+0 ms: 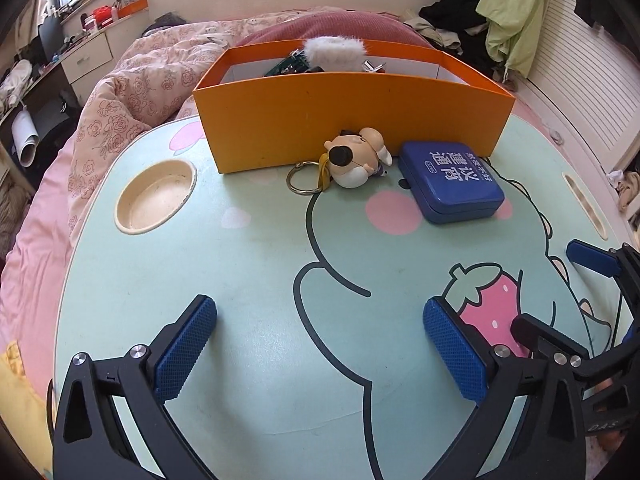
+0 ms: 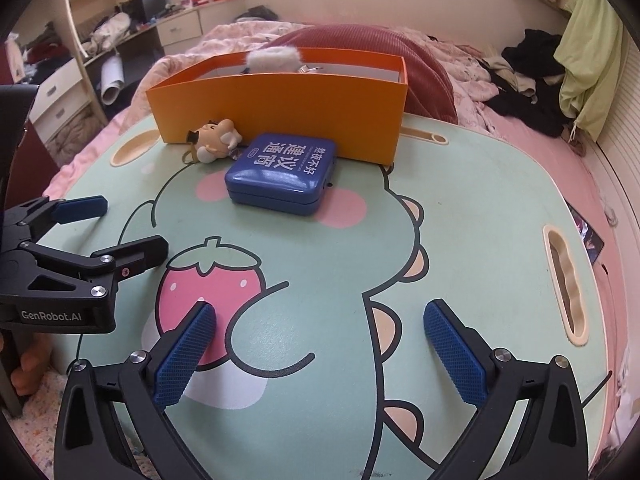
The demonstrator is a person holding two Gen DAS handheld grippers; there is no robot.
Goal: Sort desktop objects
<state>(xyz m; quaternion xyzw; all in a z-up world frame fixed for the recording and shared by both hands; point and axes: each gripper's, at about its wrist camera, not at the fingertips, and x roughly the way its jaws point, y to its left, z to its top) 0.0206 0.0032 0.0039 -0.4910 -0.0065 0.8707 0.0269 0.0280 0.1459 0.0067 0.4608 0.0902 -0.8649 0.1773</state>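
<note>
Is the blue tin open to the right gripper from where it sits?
Probably yes. The right gripper is open and empty, and only bare table lies between it and the blue tin, though the tin's far edge sits near the orange box.

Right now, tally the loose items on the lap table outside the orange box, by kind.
Cartoon figure keychain: 1, lying against the orange box front wall
Blue tin: 1, lid shut, just right of the keychain
Total: 2
Box contents are only partly visible, so they are not counted.

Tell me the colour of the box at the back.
Orange, clearest in the left wrist view.
</note>
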